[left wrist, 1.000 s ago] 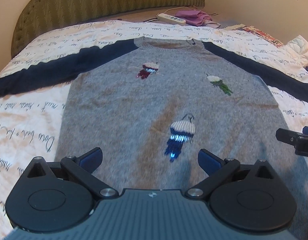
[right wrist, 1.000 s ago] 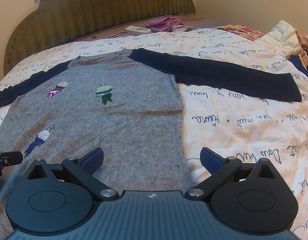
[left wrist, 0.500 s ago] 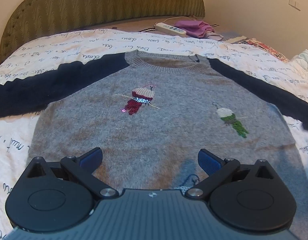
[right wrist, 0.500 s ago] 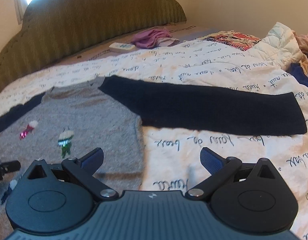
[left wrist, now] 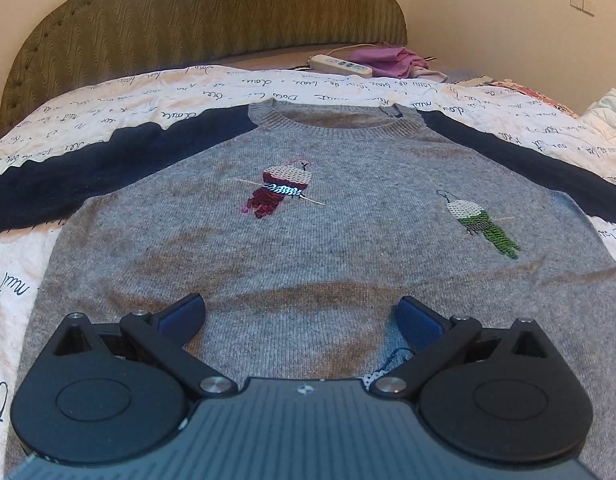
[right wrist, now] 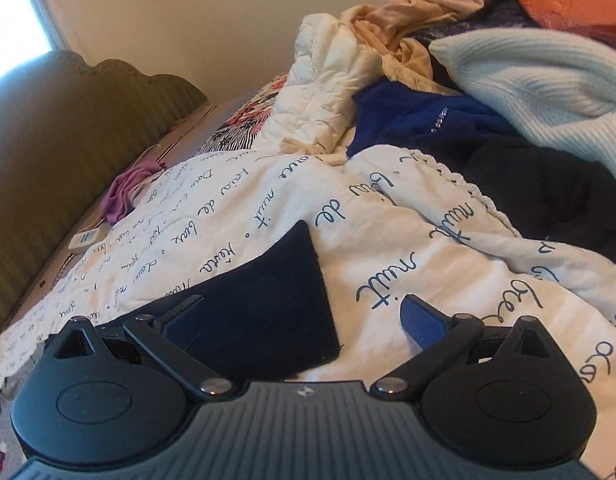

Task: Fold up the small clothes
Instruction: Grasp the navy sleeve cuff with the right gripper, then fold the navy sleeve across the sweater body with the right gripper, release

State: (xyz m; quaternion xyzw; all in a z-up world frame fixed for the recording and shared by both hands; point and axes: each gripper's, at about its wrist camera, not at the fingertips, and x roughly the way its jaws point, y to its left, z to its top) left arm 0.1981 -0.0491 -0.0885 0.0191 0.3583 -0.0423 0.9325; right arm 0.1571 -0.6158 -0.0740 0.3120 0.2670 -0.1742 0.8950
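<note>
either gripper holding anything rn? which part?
Nothing held. Left gripper is open over the grey sweater; right gripper is open around the navy sleeve cuff, not clamped.

Sweater point(left wrist: 332, 240) flat on bedspread point(left wrist: 107, 96)

My tongs move over the sweater

My left gripper point(left wrist: 299, 314) goes toward the collar point(left wrist: 340, 128); my right gripper point(right wrist: 301, 318) swings to the sleeve cuff point(right wrist: 279, 292).

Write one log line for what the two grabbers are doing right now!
left gripper: open, over grey sweater | right gripper: open, at navy sleeve cuff | fold: not started
</note>
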